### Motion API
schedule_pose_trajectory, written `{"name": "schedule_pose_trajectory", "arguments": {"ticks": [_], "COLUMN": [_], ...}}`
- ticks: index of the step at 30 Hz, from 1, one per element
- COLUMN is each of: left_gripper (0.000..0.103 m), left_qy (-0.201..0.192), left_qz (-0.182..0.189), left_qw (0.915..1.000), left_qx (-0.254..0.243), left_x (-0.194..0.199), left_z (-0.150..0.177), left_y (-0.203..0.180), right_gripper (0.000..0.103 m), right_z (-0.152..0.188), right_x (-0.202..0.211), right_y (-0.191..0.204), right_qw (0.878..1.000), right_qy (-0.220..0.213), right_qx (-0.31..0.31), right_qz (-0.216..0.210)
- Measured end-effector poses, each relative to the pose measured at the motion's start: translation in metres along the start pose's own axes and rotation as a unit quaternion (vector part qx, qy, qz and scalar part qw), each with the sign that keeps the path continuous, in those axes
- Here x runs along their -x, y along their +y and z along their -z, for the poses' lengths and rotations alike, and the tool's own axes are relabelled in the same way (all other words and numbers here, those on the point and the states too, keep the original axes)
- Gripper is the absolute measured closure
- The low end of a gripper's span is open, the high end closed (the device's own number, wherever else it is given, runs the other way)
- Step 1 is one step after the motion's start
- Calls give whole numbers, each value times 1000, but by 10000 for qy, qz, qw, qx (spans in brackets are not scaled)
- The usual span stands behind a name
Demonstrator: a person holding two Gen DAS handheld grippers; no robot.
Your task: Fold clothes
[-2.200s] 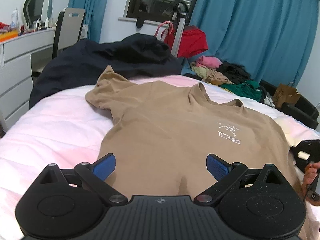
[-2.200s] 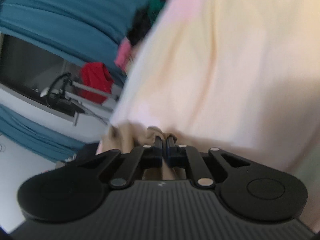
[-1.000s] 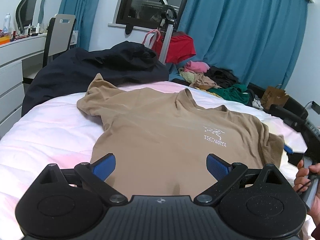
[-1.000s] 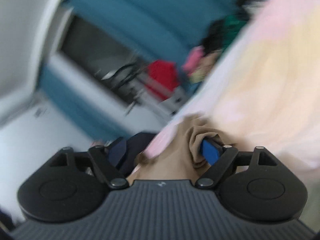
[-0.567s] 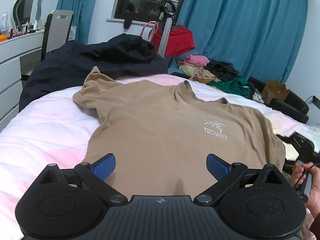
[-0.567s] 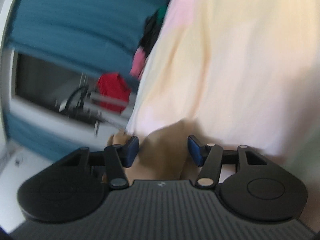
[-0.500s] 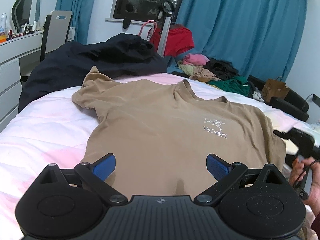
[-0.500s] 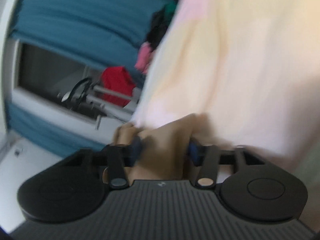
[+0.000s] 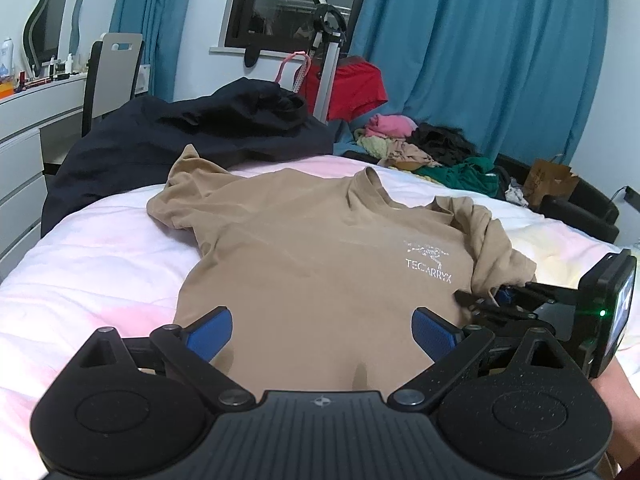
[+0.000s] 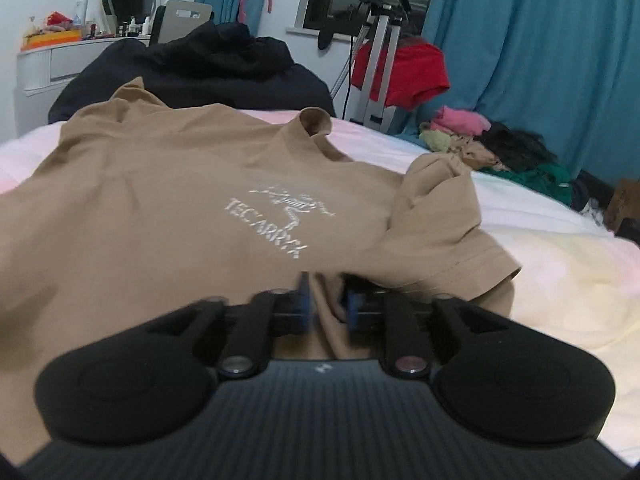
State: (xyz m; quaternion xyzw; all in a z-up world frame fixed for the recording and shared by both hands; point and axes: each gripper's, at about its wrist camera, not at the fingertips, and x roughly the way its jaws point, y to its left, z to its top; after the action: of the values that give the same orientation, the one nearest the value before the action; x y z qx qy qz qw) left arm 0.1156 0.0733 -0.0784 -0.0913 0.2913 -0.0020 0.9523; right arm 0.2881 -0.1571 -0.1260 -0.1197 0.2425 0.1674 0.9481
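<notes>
A tan T-shirt (image 9: pixel 312 256) with a white chest logo lies face up on the pink-white bed (image 9: pixel 92 264); it also shows in the right wrist view (image 10: pixel 160 200). Its right sleeve (image 10: pixel 440 216) is bunched and folded inward over the chest. My left gripper (image 9: pixel 320 330) is open and empty above the shirt's lower hem. My right gripper (image 10: pixel 326 306) sits at the shirt's right side under the sleeve, its pads close together with tan cloth between them; it also shows in the left wrist view (image 9: pixel 492 300).
A dark jacket (image 9: pixel 192 132) lies heaped at the bed's far end. A red garment (image 9: pixel 352 88) hangs on a stand beyond it. A pile of clothes (image 9: pixel 432 148) lies at the back right by blue curtains. A white dresser (image 9: pixel 20 136) and chair stand at left.
My right gripper opened, swung round to the shirt's right side and closed in on cloth. The right sleeve, flat before, is now bunched inward. My left gripper stayed open over the hem.
</notes>
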Motion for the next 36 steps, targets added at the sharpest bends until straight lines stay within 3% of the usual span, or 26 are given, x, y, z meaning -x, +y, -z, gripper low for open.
{"name": "schedule_pose_trajectory", "arguments": {"ticks": [1, 2, 3, 9, 13, 15, 26, 30, 33, 36], "left_gripper": [6, 6, 6, 6, 6, 6, 6, 6, 6, 6], "left_qy": [-6, -5, -5, -2, 13, 32, 45, 45, 9, 0], "left_qz": [9, 23, 37, 104, 153, 176, 167, 162, 168, 149], "left_qw": [10000, 10000, 10000, 9997, 9996, 9995, 9992, 9990, 9988, 9989], "left_qx": [16, 41, 66, 206, 245, 260, 360, 418, 463, 441], "left_x": [1, 1, 1, 3, 3, 3, 4, 6, 9, 9], "left_z": [0, -1, -1, -4, -4, -4, -3, -4, -5, -4], "left_y": [0, 1, 2, 6, 6, 5, 9, 9, 9, 8], "right_gripper": [52, 34, 26, 27, 25, 25, 27, 27, 27, 30], "right_z": [0, 1, 1, -5, -8, -11, -16, 8, 21, 32], "right_x": [4, 8, 11, 37, 55, 62, 75, 72, 83, 83], "right_y": [-3, -6, -9, -36, -70, -79, -62, -72, -98, -134], "right_qw": [9997, 9986, 9969, 9842, 9592, 9523, 9782, 9760, 9632, 9330], "right_qy": [-19, -38, -56, -732, -1053, -1056, -108, 607, 321, -179], "right_qx": [-171, -341, -511, -1366, -2316, -2480, -1716, -1986, -2605, -3572], "right_qz": [-199, -398, -597, -861, -1231, -1431, -1169, -661, -572, -408]}}
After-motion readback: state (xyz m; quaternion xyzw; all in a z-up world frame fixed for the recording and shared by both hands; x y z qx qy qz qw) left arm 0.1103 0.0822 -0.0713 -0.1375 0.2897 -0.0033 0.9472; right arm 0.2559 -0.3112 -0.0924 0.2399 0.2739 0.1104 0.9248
